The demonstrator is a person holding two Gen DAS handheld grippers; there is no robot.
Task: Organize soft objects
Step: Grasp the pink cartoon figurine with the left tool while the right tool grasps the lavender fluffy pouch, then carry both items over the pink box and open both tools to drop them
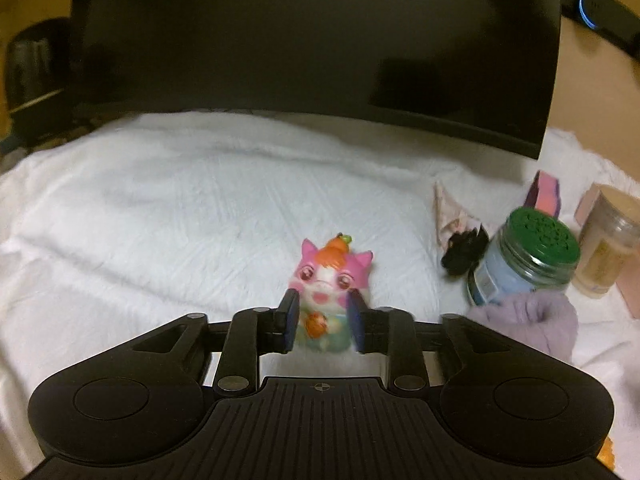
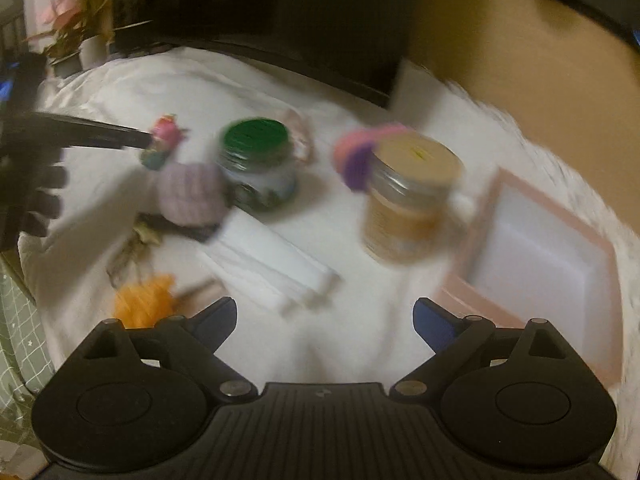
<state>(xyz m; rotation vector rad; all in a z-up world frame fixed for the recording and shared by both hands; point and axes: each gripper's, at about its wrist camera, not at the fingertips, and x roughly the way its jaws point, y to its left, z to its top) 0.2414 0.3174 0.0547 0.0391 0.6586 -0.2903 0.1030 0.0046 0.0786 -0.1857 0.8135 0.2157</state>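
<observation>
While my left gripper (image 1: 323, 320) has its blue pads on both flanks of the cat toy (image 1: 330, 280), I can't tell if they press or just flank it; the toy looks lifted over the white cloth (image 1: 180, 208). Left of the toy the cloth is bare and wide, good free room. Right side is crowded: a green-lidded jar (image 1: 524, 256), a tan-lidded jar (image 1: 608, 240), and a lilac knit piece (image 1: 532, 324) just beside the gripper. A black monitor (image 1: 312, 40) blocks the far edge.

My right gripper (image 2: 324, 320) is spread wide, nothing between the fingers, over bare cloth. Ahead lie a folded white piece (image 2: 276, 268), an orange soft thing (image 2: 144, 300) near left, and a pink-rimmed tray (image 2: 520, 240) at the right cloth edge. Right view blurred. Tan floor beyond.
</observation>
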